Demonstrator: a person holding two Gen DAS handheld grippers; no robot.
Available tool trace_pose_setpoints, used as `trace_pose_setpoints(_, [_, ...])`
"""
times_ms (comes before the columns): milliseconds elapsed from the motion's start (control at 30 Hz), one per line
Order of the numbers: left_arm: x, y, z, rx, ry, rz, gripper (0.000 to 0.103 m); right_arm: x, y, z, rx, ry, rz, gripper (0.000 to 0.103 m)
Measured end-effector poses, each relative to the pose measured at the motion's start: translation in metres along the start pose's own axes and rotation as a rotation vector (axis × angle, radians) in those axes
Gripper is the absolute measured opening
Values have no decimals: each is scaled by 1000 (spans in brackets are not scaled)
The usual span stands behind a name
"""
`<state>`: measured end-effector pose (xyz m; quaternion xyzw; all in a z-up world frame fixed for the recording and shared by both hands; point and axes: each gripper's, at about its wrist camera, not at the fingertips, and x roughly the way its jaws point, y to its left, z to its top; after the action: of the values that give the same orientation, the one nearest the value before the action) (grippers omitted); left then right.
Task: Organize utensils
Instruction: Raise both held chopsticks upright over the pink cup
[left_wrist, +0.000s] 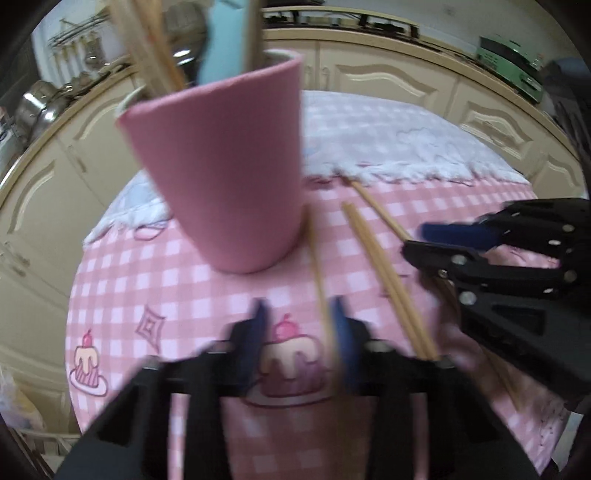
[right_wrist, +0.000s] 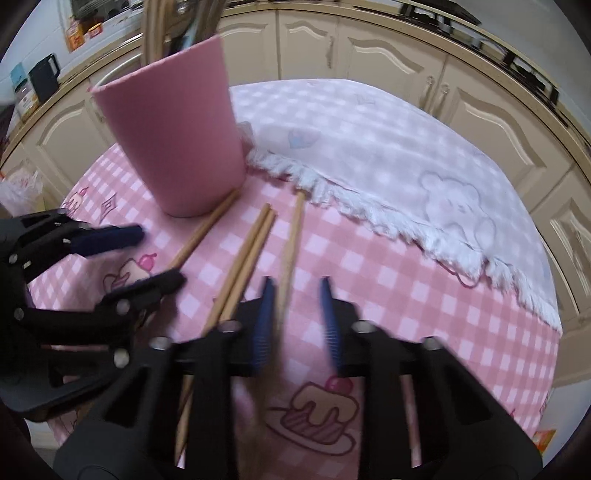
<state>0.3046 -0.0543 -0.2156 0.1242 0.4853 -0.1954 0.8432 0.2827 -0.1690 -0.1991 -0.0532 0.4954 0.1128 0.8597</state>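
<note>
Low in your left view, your left gripper (left_wrist: 301, 325) stands open astride one chopstick (left_wrist: 317, 266), which runs up-frame to the pink cup's (left_wrist: 221, 166) base. Your right gripper (right_wrist: 295, 306), also open, straddles another chopstick (right_wrist: 291, 236), whose far tip meets the fringed white cloth (right_wrist: 369, 147). A chopstick pair (right_wrist: 247, 258) lies between them. The checked tablecloth (right_wrist: 443, 295) to the right is open.

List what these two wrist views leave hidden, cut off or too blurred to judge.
- Pink cup contents: the tops of its utensils run off the top edge in both views.
- Left gripper: in the left wrist view motion blur smears its pads, so contact with the chopstick is unclear.
- Right gripper: in the right wrist view blur hides any contact with its chopstick.
</note>
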Motion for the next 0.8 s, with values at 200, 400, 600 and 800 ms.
trace_pose_setpoints(200, [-9, -9, -8, -17, -22, -43, 5, -18, -17, -19, 89, -54, 128, 6])
trace_pose_setpoints(400, [-45, -11, -21, -57, -142, -91, 5, -50, -45, -35, 203, -171, 297, 6])
trace_pose_setpoints(600, [-86, -5, -22, -104, -297, -107, 5, -78, -57, -32, 233, -302, 400, 6])
trace_pose_setpoints(800, [-123, -5, -10, -136, -473, -104, 5, -111, -59, -22, 268, -464, 455, 6])
